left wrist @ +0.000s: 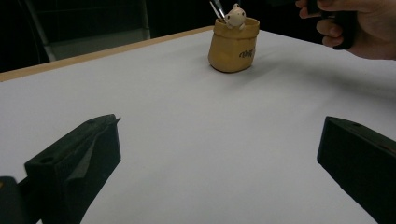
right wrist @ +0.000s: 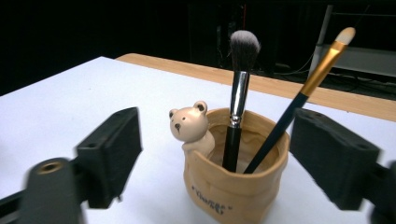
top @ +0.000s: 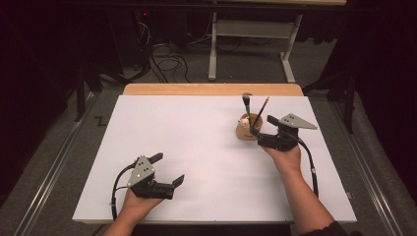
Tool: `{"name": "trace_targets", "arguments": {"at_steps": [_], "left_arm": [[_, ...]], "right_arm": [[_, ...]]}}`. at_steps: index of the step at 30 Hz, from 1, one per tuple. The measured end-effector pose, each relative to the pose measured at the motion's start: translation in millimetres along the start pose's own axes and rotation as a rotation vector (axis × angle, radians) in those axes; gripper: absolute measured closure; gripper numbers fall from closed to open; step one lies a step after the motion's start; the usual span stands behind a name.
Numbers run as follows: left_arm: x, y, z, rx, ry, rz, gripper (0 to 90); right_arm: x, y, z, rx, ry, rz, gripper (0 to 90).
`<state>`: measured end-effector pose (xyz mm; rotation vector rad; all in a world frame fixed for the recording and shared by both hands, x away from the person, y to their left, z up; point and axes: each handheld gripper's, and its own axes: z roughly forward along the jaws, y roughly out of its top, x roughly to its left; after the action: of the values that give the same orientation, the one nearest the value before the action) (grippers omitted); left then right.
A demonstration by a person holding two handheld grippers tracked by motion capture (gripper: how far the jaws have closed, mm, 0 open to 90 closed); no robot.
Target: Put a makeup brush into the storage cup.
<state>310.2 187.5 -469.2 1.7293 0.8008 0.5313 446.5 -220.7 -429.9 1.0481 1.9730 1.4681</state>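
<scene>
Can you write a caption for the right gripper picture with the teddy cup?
Two brushes stand in a bear cup between the right gripper's open jaws.

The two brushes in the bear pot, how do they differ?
The powder brush has a fluffy dark-and-white head and silver ferrule and stands near upright; the flat brush has a small pale tip and gold ferrule and leans to the right. Both stand bristles-up in the tan bear pot.
</scene>
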Motion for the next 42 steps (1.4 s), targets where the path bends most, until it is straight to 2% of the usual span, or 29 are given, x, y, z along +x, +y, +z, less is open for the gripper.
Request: {"name": "trace_targets", "arguments": {"at_steps": [5, 13, 17, 26, 36, 40, 42], "left_arm": [[0.1, 0.0, -0.5, -0.002, 0.005, -0.005, 0.2], [0.4, -1.3, 1.4, 0.007, 0.009, -0.009, 0.2], [0.7, -2.2, 1.6, 0.012, 0.013, -0.012, 0.2], [-0.5, -3.3, 2.6, 0.018, 0.014, -0.020, 0.2], [-2.2, -6.7, 1.2, 0.030, 0.038, -0.048, 0.2], [-5.3, -7.7, -3.2, 0.024, 0.041, -0.049, 0.2], [-5.4, -6.8, -3.9, 0.022, 0.039, -0.046, 0.2]], "right_arm": [[2.6, -7.3, -13.0, 0.016, 0.010, 0.004, 0.4], [7.2, -16.6, -34.8, 0.042, 0.040, -0.010, 0.3], [8.9, -21.6, -48.1, 0.029, 0.049, -0.016, 0.3], [7.2, -38.3, -83.4, 0.014, 0.055, -0.025, 0.3], [2.7, -53.0, -117.8, -0.008, 0.048, -0.020, 0.3], [5.1, -57.5, -131.0, -0.017, 0.031, -0.040, 0.3], [6.8, -59.6, -135.4, -0.022, 0.035, -0.032, 0.3]]}}
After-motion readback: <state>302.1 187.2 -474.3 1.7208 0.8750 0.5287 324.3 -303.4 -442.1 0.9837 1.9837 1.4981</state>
